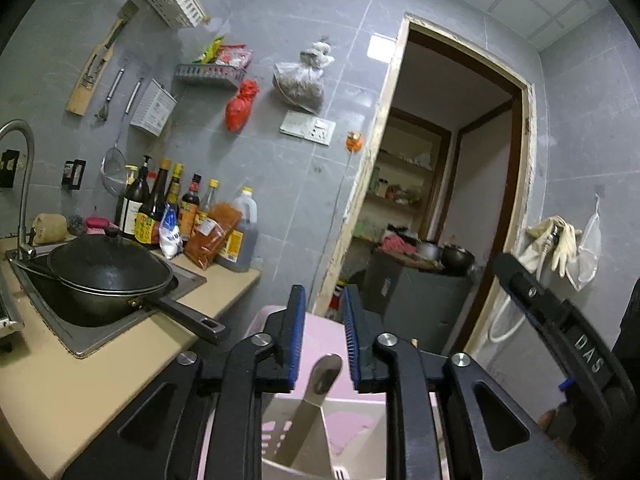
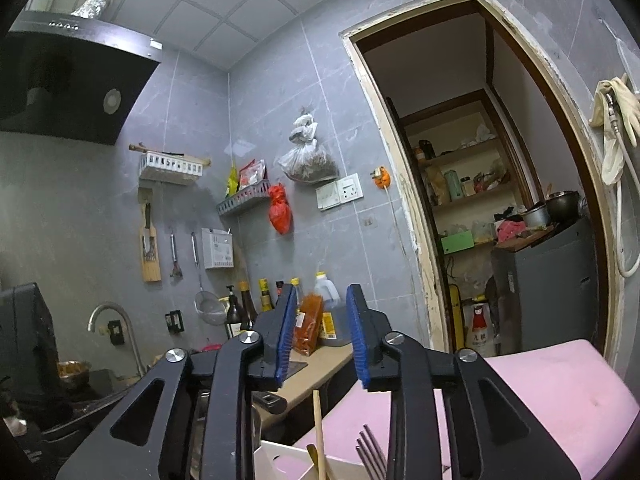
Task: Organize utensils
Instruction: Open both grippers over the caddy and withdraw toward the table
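In a grey-tiled kitchen, left view: beige worktop (image 1: 60,392) with lidded black wok (image 1: 108,272) in the sink, left tongs (image 1: 323,344) released above a metal utensil handle (image 1: 316,396) standing in a white holder (image 1: 320,432); right view: right tongs (image 2: 322,340) released above fork (image 2: 372,454) and wooden stick (image 2: 319,432) in the holder, pink surface (image 2: 560,392) alongside.

left wrist: low, tilted up, close over the white slotted plastic utensil holder (image 1: 296,436)
right wrist: same, nearer doorway
shared: grey tiled wall (image 1: 312,184) (image 2: 256,128), brown-framed doorway (image 1: 452,184) (image 2: 480,160)
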A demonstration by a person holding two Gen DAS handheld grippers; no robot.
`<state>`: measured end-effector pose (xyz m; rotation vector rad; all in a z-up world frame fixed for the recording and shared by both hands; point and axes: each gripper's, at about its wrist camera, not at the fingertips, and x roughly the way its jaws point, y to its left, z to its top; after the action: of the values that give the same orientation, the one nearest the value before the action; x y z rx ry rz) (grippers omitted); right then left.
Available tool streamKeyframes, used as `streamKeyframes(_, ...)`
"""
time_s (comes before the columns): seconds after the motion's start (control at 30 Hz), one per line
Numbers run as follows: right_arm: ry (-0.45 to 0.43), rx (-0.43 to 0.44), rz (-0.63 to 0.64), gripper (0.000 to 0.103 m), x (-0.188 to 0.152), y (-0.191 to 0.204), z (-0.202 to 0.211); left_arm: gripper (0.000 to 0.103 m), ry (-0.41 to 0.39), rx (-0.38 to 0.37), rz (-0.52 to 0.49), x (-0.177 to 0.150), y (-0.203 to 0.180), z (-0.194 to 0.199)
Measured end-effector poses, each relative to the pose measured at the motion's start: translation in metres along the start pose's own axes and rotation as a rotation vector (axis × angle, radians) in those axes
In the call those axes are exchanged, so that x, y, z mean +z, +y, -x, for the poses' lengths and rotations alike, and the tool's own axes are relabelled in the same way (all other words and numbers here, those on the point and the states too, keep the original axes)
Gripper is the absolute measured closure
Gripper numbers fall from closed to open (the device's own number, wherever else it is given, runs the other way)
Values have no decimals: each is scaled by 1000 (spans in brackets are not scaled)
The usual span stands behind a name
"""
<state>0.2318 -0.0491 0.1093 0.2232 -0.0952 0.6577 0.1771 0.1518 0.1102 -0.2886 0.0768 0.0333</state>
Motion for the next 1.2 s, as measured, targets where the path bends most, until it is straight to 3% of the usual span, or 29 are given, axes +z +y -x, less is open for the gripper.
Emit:
streamKeyframes(0.07,13,-7,3,58,7,-2,7,70,21,-11,-3,1,-4,5)
streamKeyframes(0.2,44,-21,23,49,18,-9,25,63,47,-25,-24,2,-15,16)
streamKeyframes(0.27,61,-33,36,34,21,-14,38,55,66,-31,-41,1,-21,21)
streamKeyframes(0.3,69,-40,43,31,22,-17,45,46,74,-37,-47,-1,-25,24)
streamKeyframes(0.37,83,-52,59,23,24,-22,58,38,84,-47,-53,-4,-31,29)
streamKeyframes(0.53,135,-95,82,0,26,-39,84,27,128,-72,-89,-15,-49,36)
streamKeyframes(0.7,171,-147,100,0,23,-58,107,18,166,-110,-120,-33,-66,42)
streamKeyframes(1.03,333,-240,147,0,-3,-96,146,17,306,-201,-148,-71,-93,46)
streamKeyframes(1.2,435,-270,159,0,-16,-110,155,17,421,-233,-162,-93,-108,40)
